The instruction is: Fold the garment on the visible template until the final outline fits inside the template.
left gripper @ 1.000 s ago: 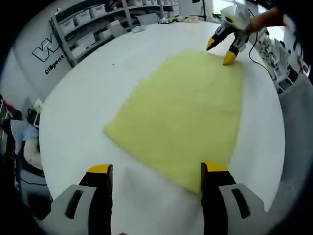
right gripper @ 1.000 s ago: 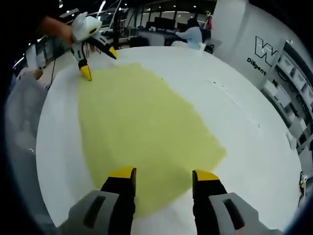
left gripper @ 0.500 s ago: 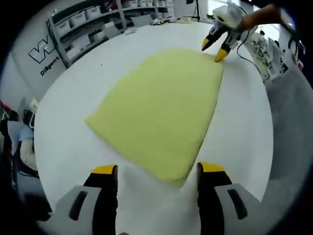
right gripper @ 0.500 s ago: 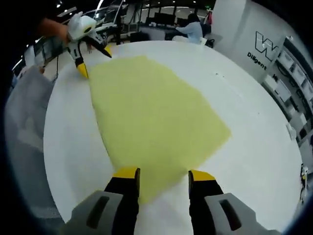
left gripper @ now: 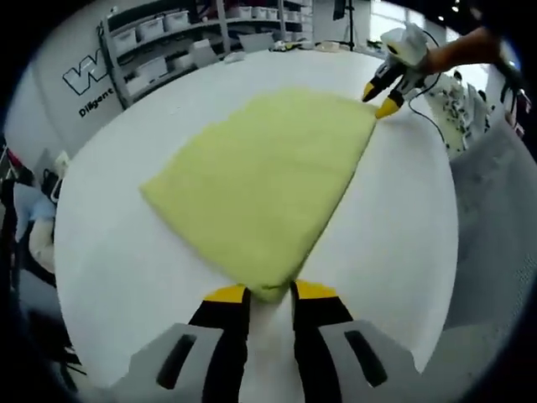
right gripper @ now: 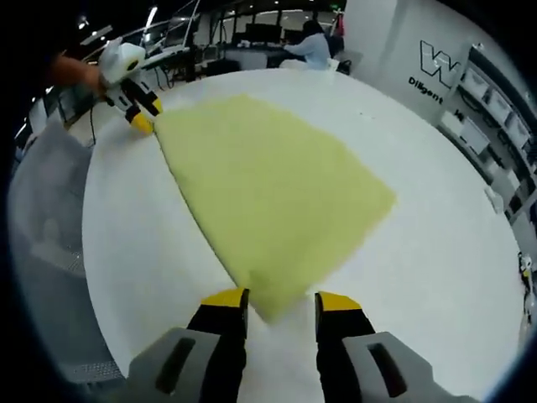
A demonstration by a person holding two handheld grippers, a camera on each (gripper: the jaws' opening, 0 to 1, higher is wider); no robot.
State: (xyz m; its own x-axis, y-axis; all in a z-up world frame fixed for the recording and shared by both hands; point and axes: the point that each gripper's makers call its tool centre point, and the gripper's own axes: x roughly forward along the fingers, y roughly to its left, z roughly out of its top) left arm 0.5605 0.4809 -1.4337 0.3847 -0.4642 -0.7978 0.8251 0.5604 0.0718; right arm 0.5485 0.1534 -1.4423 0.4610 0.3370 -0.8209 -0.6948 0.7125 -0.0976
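A pale yellow garment [left gripper: 260,176] lies flat on the round white table [left gripper: 109,243], folded into a rough four-sided shape. In the left gripper view my left gripper [left gripper: 270,294] has its jaws drawn close on the garment's near corner. My right gripper [left gripper: 382,96] stands at the far corner, held by a hand. In the right gripper view the garment [right gripper: 268,193] stretches away from my right gripper [right gripper: 281,304], whose jaws stand apart on either side of the near corner. The left gripper [right gripper: 138,113] sits at the far corner, pinched on the cloth edge.
Shelves with storage bins [left gripper: 168,42] line the wall beyond the table. A seated person [right gripper: 315,46] is at a desk behind the table. Grey fabric [left gripper: 495,210] hangs along the table's edge, where cables [left gripper: 436,117] also lie.
Both grippers have moved in onto opposite corners of the garment. The left jaws have closed from wide apart onto the corner; the right jaws have narrowed a little around theirs.
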